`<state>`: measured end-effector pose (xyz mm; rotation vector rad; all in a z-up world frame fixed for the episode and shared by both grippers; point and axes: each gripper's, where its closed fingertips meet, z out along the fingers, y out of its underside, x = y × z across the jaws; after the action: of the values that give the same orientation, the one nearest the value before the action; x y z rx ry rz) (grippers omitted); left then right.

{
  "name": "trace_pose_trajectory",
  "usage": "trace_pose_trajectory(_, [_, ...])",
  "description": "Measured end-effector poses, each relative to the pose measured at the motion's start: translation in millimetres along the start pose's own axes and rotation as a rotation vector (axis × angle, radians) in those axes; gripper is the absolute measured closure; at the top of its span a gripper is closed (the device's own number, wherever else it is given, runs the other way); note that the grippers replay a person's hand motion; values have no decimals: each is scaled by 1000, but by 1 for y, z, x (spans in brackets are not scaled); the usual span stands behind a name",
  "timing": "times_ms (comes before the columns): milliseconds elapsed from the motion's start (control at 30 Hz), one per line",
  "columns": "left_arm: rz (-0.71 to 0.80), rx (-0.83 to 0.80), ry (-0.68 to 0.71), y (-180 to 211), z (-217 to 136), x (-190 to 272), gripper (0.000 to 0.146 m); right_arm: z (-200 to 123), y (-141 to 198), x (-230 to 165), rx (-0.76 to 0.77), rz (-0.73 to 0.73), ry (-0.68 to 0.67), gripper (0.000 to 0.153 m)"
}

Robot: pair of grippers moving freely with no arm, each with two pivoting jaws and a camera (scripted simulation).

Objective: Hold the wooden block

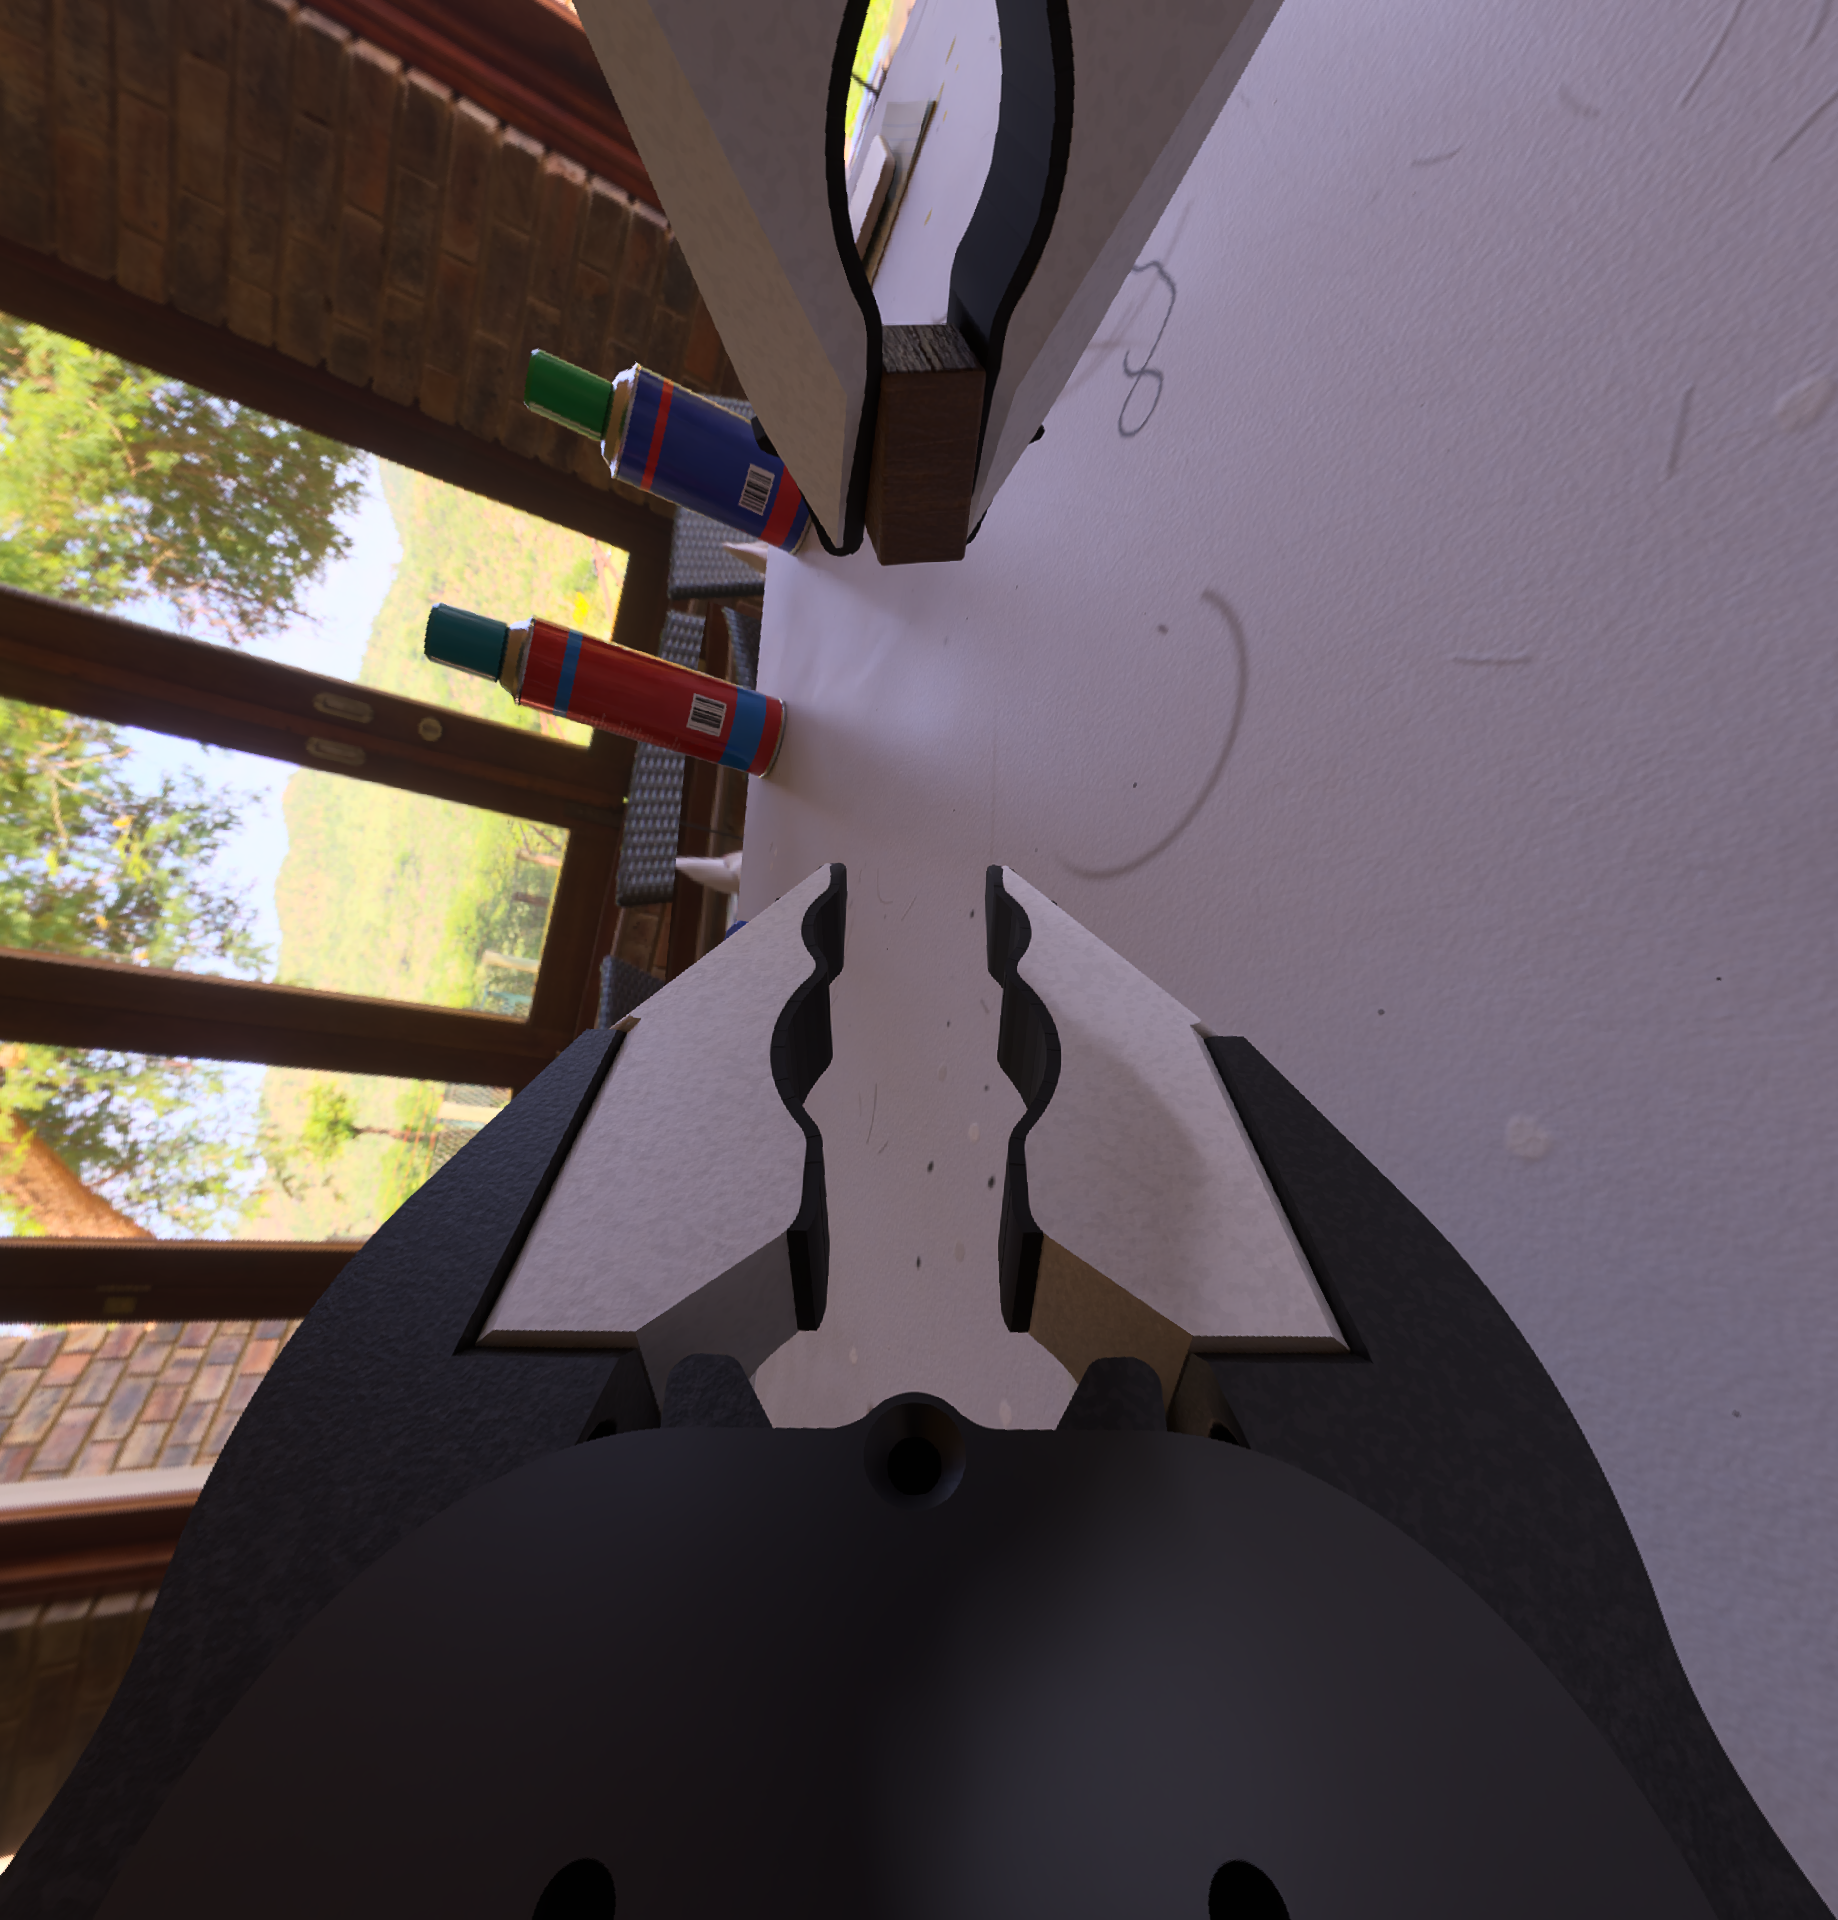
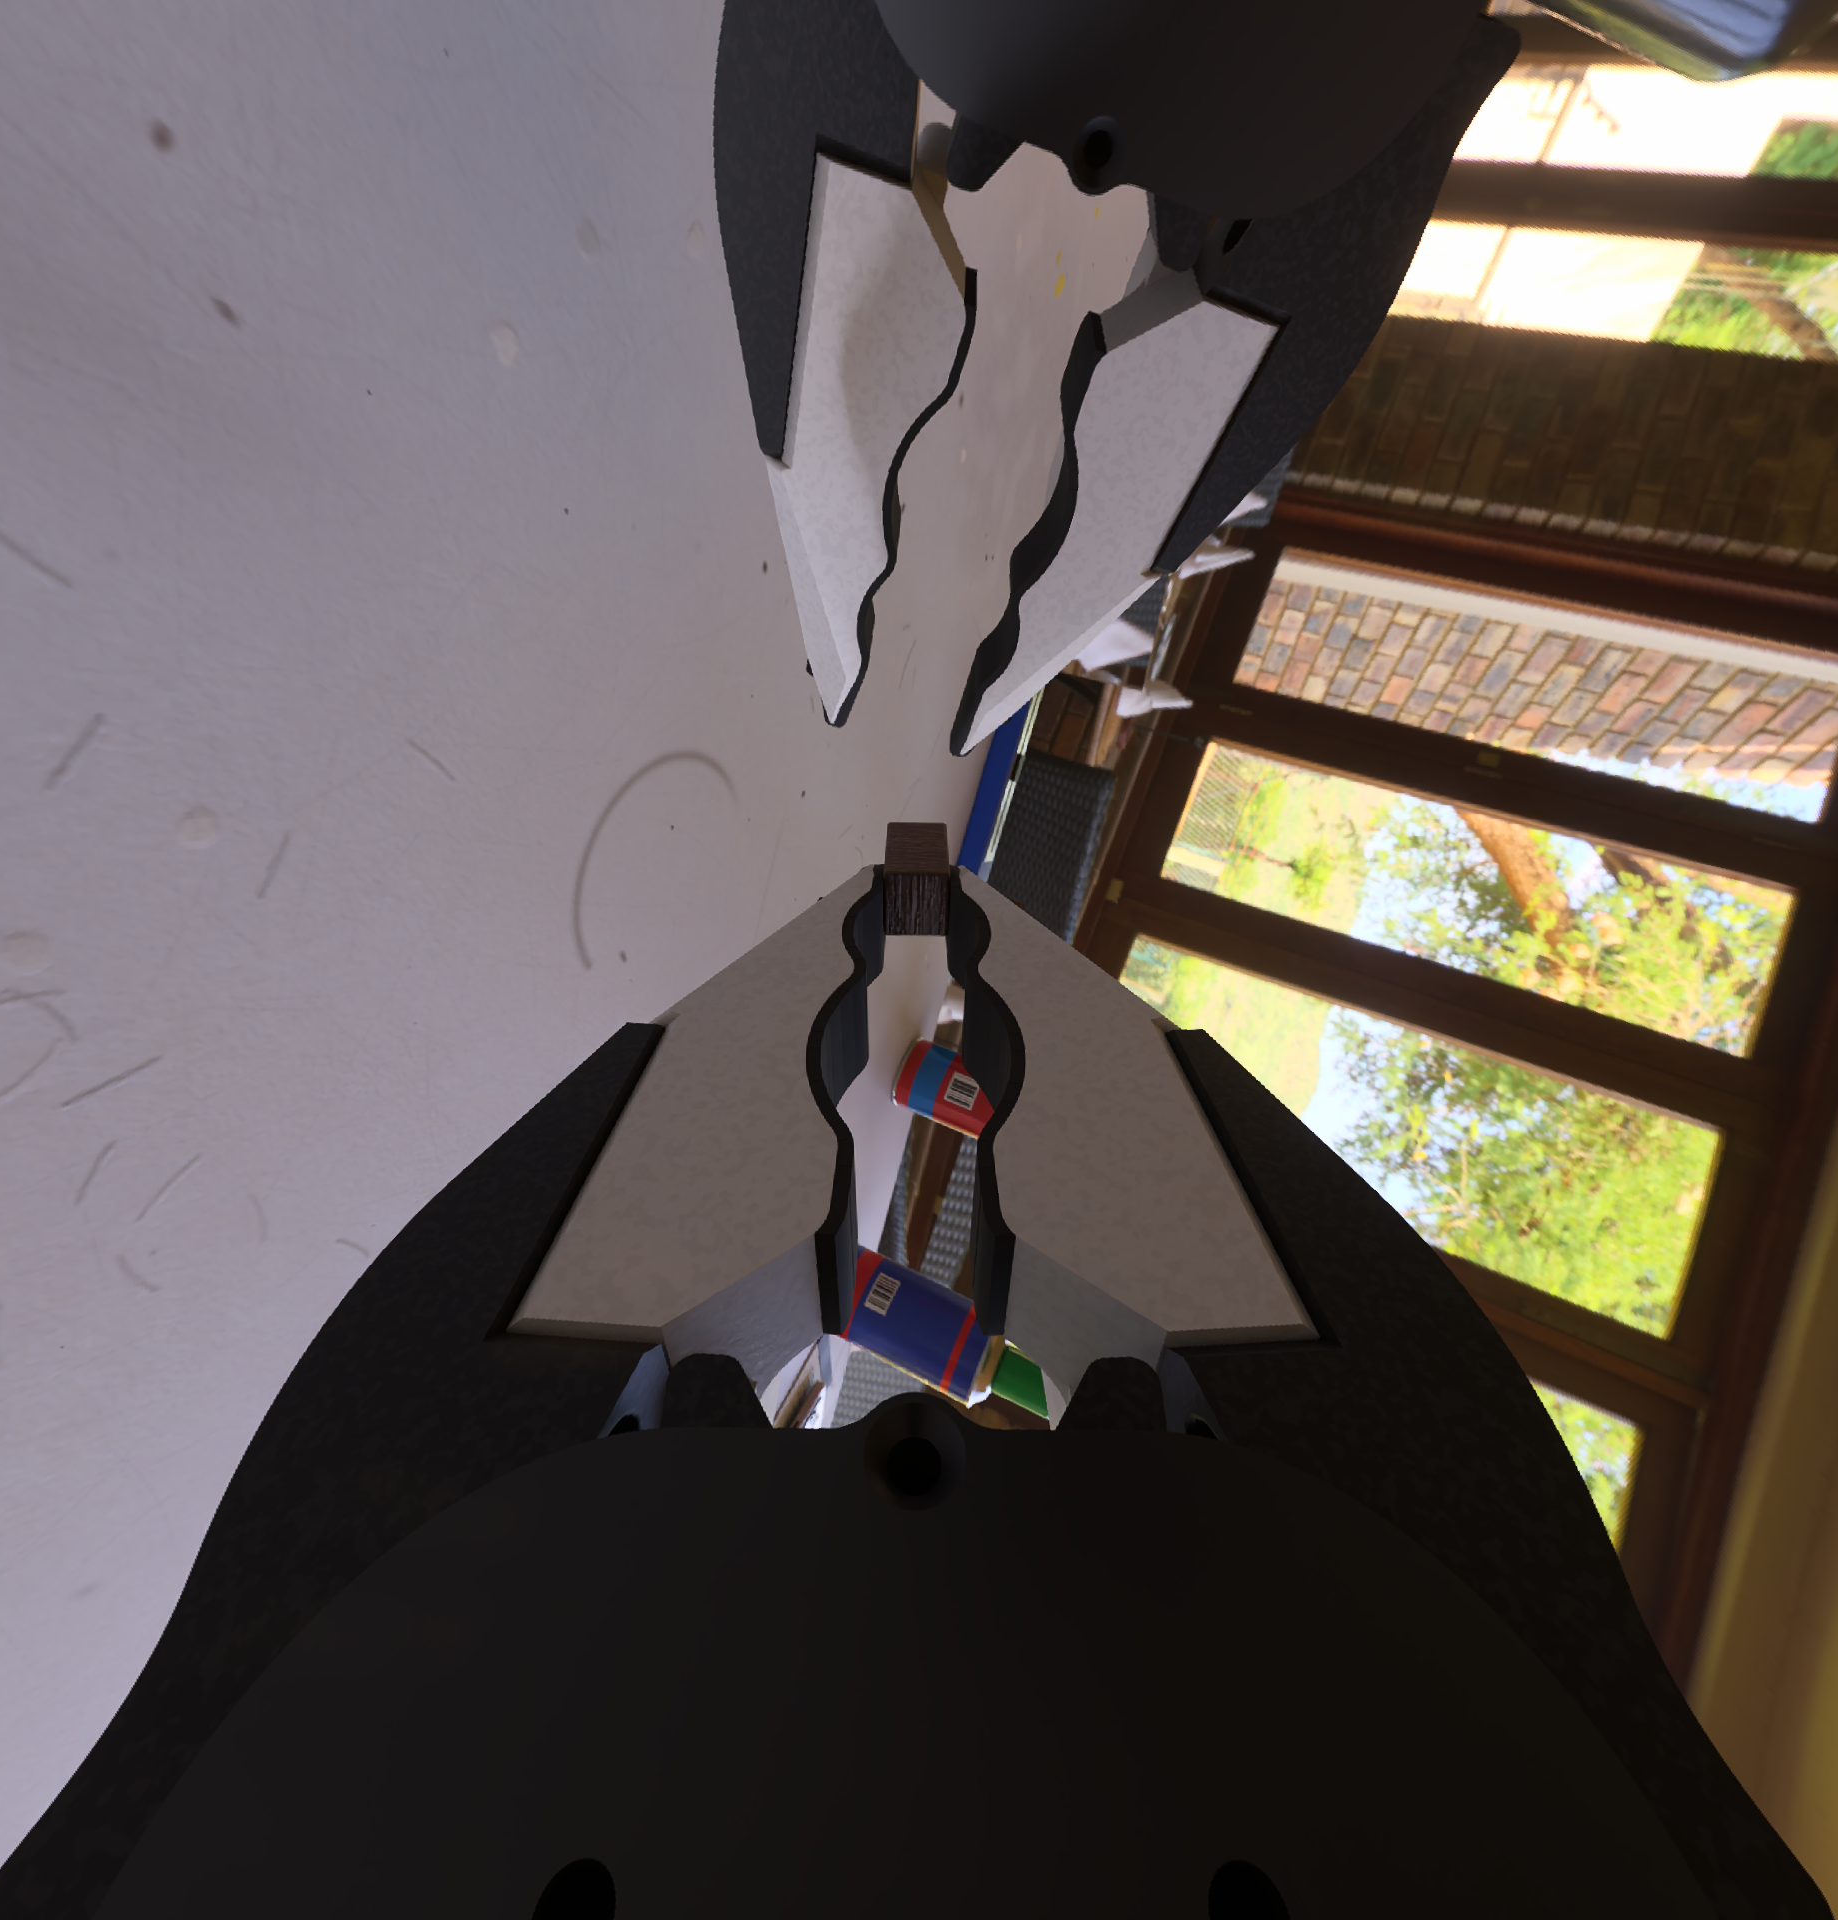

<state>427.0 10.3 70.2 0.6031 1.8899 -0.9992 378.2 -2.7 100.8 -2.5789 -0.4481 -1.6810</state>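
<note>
- Left wrist view: left tool points along a pale, scuffed surface with its fingers set a moderate way apart and nothing between them.
- Ahead of it, the right tool comes in from the top edge, its two fingertips pressed on either side of the wooden block.
- The block is dark brown, and its free end points toward the left tool, with bare surface showing between the two.
- Two spray cans stand on the surface near its far edge: a blue can with a green cap, partly hidden by the right tool's finger, and a red can with a teal cap.
- Brown-framed windows with trees beyond lie behind them.
- Right wrist view: right tool pinches the wooden block at its very tips, the block sticking out past them.
- Left tool faces it from the top, fingers parted and empty, its tips near the block but apart from it.
- Between the right tool's fingers, the red can and blue can show in part.
</note>
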Motion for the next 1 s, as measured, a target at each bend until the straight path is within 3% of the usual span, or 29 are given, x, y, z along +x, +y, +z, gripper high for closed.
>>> trace_pose_trajectory(433, [-153, -113, 48, 9, 6, 2, 120, 0, 2, 4, -215, -55, 53, 143])
trace_pose_trajectory(567, [-152, -79, 57, 7, 3, 3, 120, 2, 1, 1, -177, -19, 6, 142])
trace_pose_trajectory(733, [-102, -63, 7, 3, 3, -2, 120, 1, 0, -4, -82, 133, -78, 142])
trace_pose_trajectory(1000, [-63, -38, 0, -2, 1, -1, 120, 5, 3, -3, -41, 117, -57, 142])
